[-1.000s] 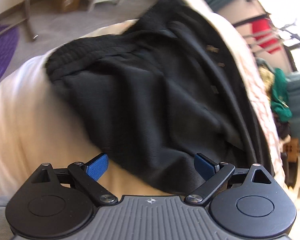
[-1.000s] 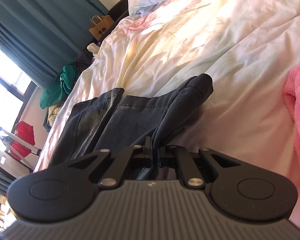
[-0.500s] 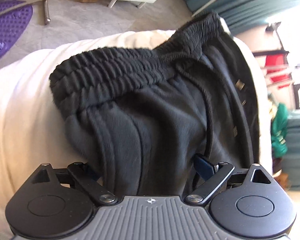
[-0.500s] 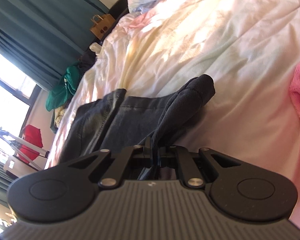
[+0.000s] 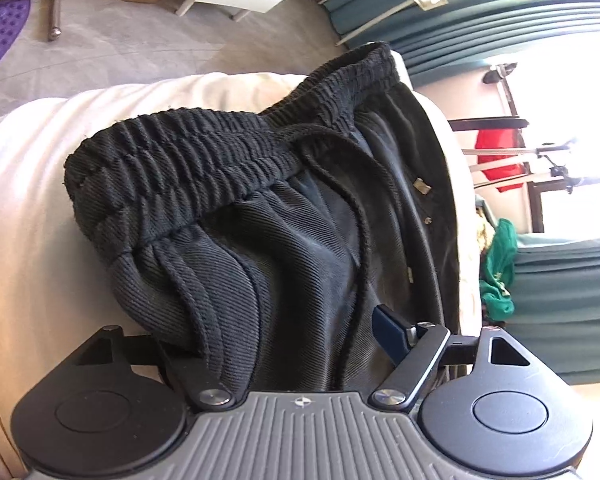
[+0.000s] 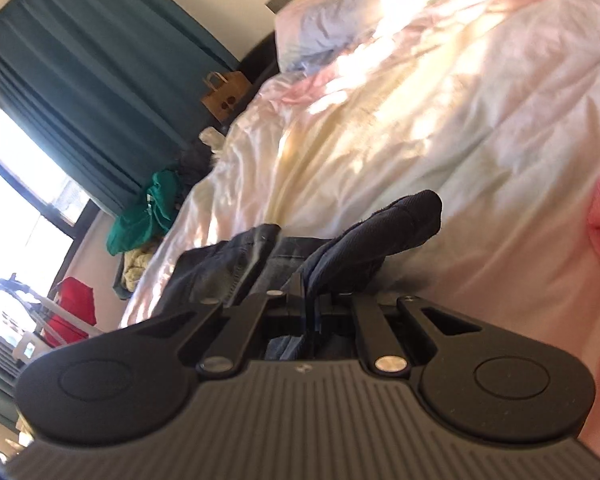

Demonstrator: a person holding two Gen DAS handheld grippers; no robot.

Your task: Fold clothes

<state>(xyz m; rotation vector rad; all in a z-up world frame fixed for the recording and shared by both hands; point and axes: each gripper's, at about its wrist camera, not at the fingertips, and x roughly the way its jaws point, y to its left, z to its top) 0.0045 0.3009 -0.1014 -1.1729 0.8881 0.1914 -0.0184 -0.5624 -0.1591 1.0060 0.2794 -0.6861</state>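
1. We have the black drawstring trousers (image 5: pixel 300 248) filling mid-frame on the cream duvet (image 5: pixel 28 216), elastic waistband (image 5: pixel 204 160) at upper centre.
2. Our right gripper (image 6: pixel 310 312) pinches a dark fold at lower centre.
3. Our left gripper (image 5: pixel 284 340) is closing around bunched cloth (not yet clamped); next, we judge, finish the pinch, then lift both together.

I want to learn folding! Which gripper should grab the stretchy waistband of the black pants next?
Left. The left gripper is closing with the black pants between its fingers, just below the waistband. The right gripper is already shut on another part of them.
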